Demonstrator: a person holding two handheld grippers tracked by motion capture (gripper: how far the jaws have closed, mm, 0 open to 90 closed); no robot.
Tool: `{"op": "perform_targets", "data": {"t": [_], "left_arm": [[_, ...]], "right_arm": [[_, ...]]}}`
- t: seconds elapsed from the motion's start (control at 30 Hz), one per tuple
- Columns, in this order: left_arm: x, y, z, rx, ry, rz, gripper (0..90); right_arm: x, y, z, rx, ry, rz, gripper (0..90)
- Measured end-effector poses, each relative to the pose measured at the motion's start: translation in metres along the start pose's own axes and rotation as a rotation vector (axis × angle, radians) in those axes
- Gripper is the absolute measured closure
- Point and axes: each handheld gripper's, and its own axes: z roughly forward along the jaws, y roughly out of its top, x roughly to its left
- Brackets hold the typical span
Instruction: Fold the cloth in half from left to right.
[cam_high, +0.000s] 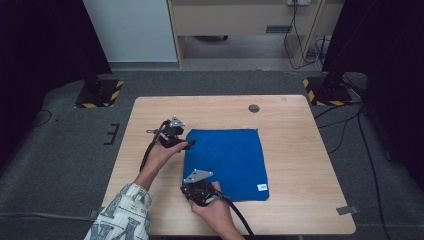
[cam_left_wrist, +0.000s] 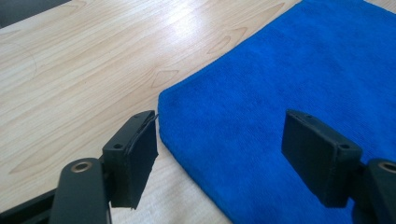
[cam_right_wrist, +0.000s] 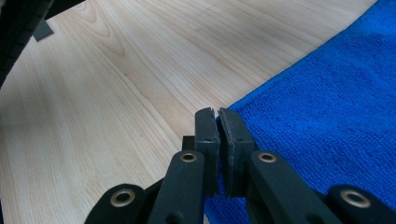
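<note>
A blue cloth (cam_high: 230, 160) lies flat on the wooden table (cam_high: 290, 125). My left gripper (cam_high: 189, 144) is at the cloth's far left corner. In the left gripper view its jaws (cam_left_wrist: 224, 154) stand open low over the table, one on each side of that corner of the cloth (cam_left_wrist: 280, 70), and the pads do not touch it. My right gripper (cam_high: 189, 190) is at the cloth's near left corner. In the right gripper view its jaws (cam_right_wrist: 217, 135) are pressed together right at the edge of the cloth (cam_right_wrist: 327, 116), which runs in under them.
A small white label (cam_high: 262, 187) sits at the cloth's near right corner. A round grey cable hole (cam_high: 254, 108) is set in the table near its far edge. Bare wood (cam_left_wrist: 93, 70) lies left of the cloth. Dark stands and cables are on the floor around the table.
</note>
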Motion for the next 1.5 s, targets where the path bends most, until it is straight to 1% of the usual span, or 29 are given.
{"op": "perform_targets", "data": {"t": [0.07,0.13,0.17,0.27,0.37,0.47,0.5,0.57,0.73,0.8,0.93,0.97,1.0,1.13,1.27,1.33,1.43,1.5], "left_arm": [[0.002,0.0,0.001,0.002,0.007,0.01,28.8],[0.005,-0.001,0.003,-0.003,0.021,0.01,32.9],[0.008,-0.002,0.004,-0.006,0.035,0.008,34.3],[0.015,-0.006,0.01,-0.006,0.045,-0.021,37.9],[0.02,-0.011,0.014,0.008,0.064,-0.023,41.7],[0.023,-0.012,0.015,0.014,0.056,-0.038,46.9],[0.022,-0.012,0.016,0.011,0.058,-0.032,50.1],[0.022,-0.012,0.017,0.008,0.063,-0.021,52.5],[0.026,-0.013,0.023,-0.006,0.096,-0.008,54.7],[0.028,-0.012,0.025,0.006,0.109,-0.003,55.0],[0.033,-0.008,0.03,0.022,0.127,0.003,56.4],[0.034,-0.008,0.031,0.014,0.133,0.006,56.8],[0.035,-0.008,0.032,0.006,0.136,0.0,57.7],[0.039,-0.014,0.038,0.03,0.119,-0.022,57.5],[0.039,-0.017,0.043,0.042,0.11,-0.031,56.9],[0.04,-0.017,0.044,0.043,0.096,-0.043,57.9],[0.037,-0.017,0.044,0.049,0.072,-0.039,68.6],[0.035,-0.016,0.044,0.057,0.054,-0.043,79.0]], "right_arm": [[0.002,0.001,0.001,-0.007,0.004,0.002,87.1],[0.005,0.002,0.002,-0.004,0.01,-0.004,87.0],[0.005,0.002,0.003,-0.003,0.009,-0.006,87.0],[0.006,0.004,0.003,-0.011,0.005,0.0,87.0],[0.006,0.004,0.003,-0.019,0.007,0.006,87.0],[0.008,0.004,0.003,-0.022,0.013,0.004,87.1],[0.008,0.004,0.003,-0.024,0.017,0.003,87.1],[0.008,0.002,0.004,-0.027,0.027,0.005,87.1],[0.011,0.0,0.005,-0.029,0.04,-0.007,87.1],[0.013,-0.001,0.005,-0.027,0.04,-0.016,87.1],[0.013,-0.002,0.003,-0.03,0.045,-0.011,87.1],[0.012,-0.002,0.002,-0.028,0.046,-0.012,87.1],[0.012,-0.002,0.002,-0.028,0.045,-0.01,87.1],[0.011,-0.003,0.0,-0.034,0.045,-0.005,87.0],[0.011,-0.004,0.0,-0.028,0.048,-0.007,87.0],[0.01,-0.004,0.0,-0.03,0.048,-0.006,87.0],[0.009,-0.004,-0.001,-0.033,0.047,0.001,87.0],[0.009,-0.004,-0.001,-0.033,0.046,0.002,87.0]]}}
